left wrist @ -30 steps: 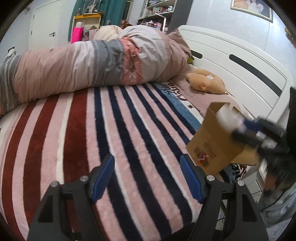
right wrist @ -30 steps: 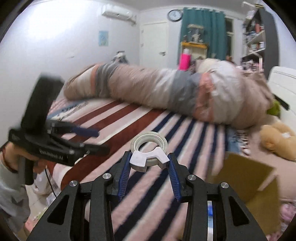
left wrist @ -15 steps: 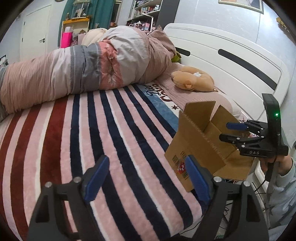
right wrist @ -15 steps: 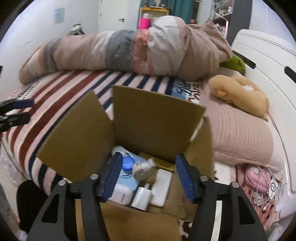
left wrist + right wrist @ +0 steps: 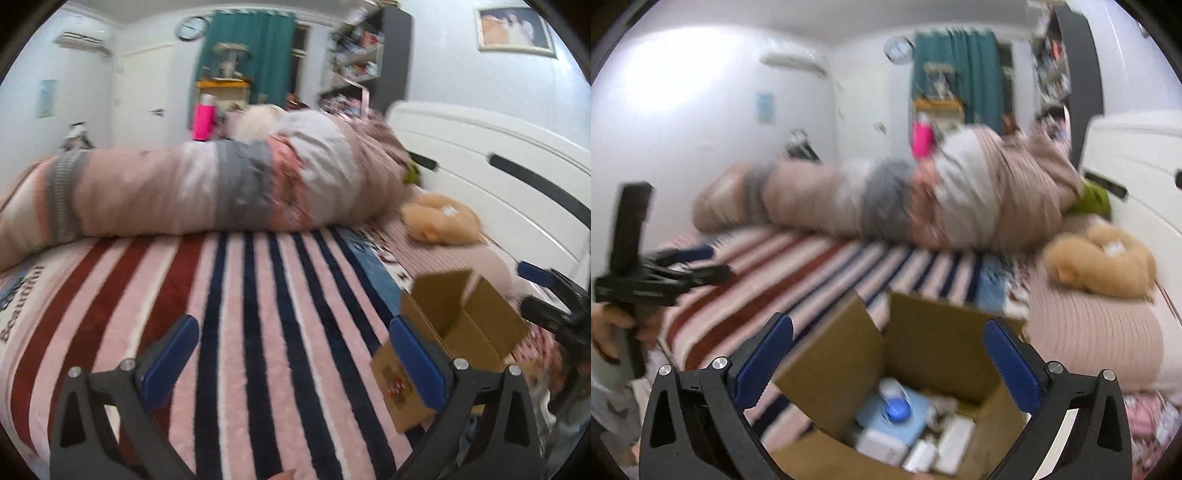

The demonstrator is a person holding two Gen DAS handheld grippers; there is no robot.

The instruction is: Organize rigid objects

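Note:
An open cardboard box sits at the bed's near right corner; it also shows in the left wrist view. Inside it lie a blue-capped bottle and several white items. My right gripper is open and empty, just above the box's opening. My left gripper is open and empty over the striped blanket, to the left of the box. The right gripper shows blurred at the right edge of the left wrist view. The left gripper shows at the left of the right wrist view.
A rolled duvet lies across the far side of the bed. A tan plush toy rests on the pillow area by the white headboard. A green item sits behind the duvet. Both views are motion-blurred.
The right gripper held a tape roll a second ago, then opened over the box and is now empty and raised, tilted up. The left gripper has swung up toward the room.

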